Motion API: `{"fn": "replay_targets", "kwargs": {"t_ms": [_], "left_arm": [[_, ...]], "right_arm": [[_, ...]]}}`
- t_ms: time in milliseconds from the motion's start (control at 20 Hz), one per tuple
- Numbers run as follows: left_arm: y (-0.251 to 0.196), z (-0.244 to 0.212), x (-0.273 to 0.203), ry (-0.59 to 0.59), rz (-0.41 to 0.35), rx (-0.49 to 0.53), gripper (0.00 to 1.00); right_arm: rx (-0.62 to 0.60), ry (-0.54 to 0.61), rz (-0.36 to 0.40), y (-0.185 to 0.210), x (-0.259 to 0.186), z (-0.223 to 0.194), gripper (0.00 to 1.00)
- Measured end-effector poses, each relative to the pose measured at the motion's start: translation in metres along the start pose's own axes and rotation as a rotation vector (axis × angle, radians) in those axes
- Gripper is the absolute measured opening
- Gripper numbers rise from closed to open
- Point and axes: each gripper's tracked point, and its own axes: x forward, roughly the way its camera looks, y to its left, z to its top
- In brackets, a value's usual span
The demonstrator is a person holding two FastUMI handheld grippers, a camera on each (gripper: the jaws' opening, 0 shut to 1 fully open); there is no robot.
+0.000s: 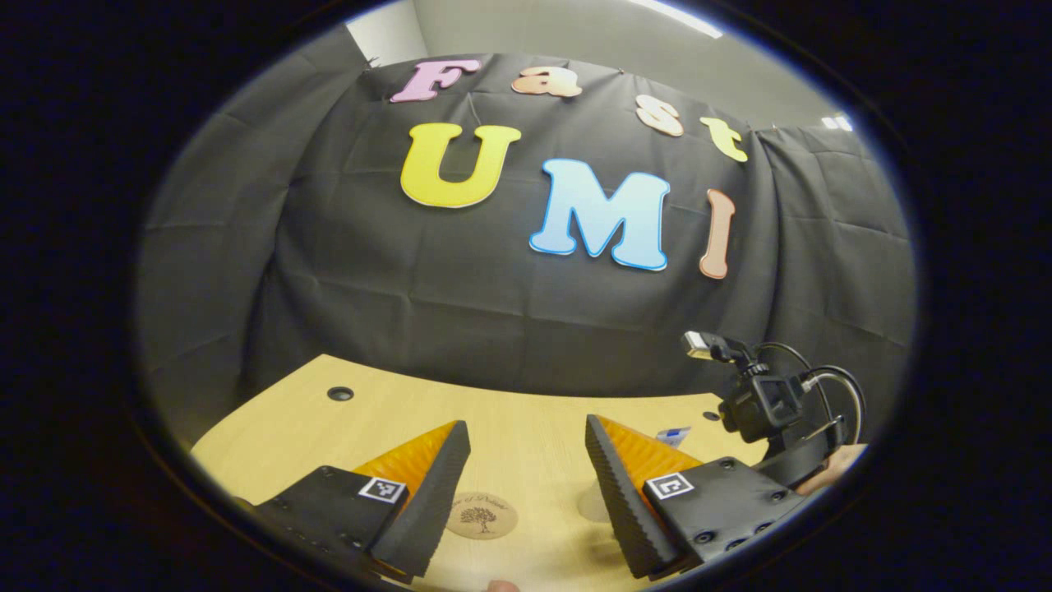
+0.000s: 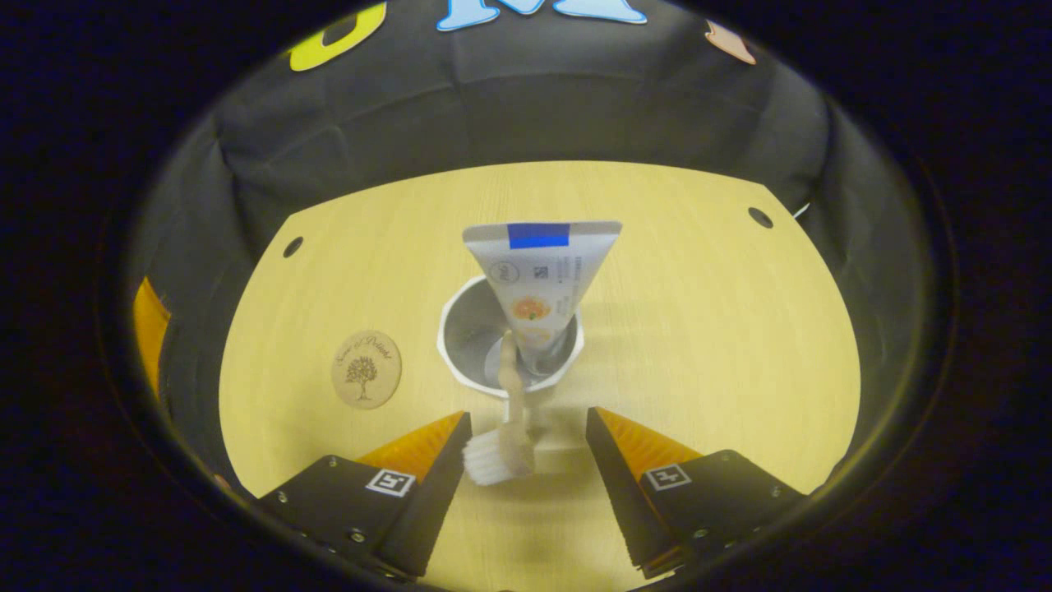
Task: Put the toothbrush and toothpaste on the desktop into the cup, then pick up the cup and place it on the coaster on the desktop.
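Toothpaste and toothbrush stand in cup, apparently untouched.

Toothpaste and toothbrush stand in cup mid-desk; coaster lies left of cup, apart.

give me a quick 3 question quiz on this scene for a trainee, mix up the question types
1. True or false: the white-and-blue toothpaste tube already stands in the white-rimmed cup.
2. Multiple choice: in the right gripper view, the round wooden coaster with a tree print lies (a) under the cup, (b) apart from the cup, to its left, (c) inside the cup.
3. Short answer: what part of the pale-handled toothbrush sticks out of the cup toward the right hand-held gripper?

Key
1. True.
2. b.
3. The white bristle head, between the open fingers, which do not touch it.
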Motion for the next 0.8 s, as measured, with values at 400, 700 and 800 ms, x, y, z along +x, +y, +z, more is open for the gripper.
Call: {"fn": "replay_targets", "kwargs": {"t_ms": [400, 700, 800], "left_arm": [[0.012, -0.014, -0.004, 0.038, 0.025, -0.023, 0.91], [0.021, -0.018, -0.009, 0.046, 0.035, -0.032, 0.9], [0.022, -0.02, -0.011, 0.05, 0.038, -0.033, 0.9]], "right_arm": [[-0.003, 0.095, -0.023, 0.001, 0.023, 0.002, 0.84], [-0.017, 0.132, -0.022, 0.005, 0.036, -0.001, 0.57], [-0.029, 0.142, -0.044, 0.0, 0.027, -0.002, 0.36]]}}
